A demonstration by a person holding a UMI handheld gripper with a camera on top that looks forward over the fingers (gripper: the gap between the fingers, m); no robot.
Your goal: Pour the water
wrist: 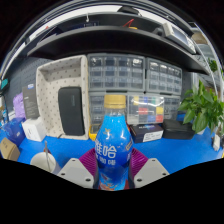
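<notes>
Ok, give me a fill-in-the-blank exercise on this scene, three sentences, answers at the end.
1. The bottle held between the gripper's fingers has a label coloured ____.
2. The bottle's cap is coloured ____.
3. Beyond the bottle, on the blue table, a potted ____ with green leaves stands at the far side.

Missing words: blue; yellow; plant

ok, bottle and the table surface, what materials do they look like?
Bottle: looks like clear plastic holding blue liquid, glossy, with a printed blue label and a pale, matte cap. It sits between the gripper fingers, pads against it. Table: smooth blue top, probably laminate or a plastic sheet; cannot tell which.
</notes>
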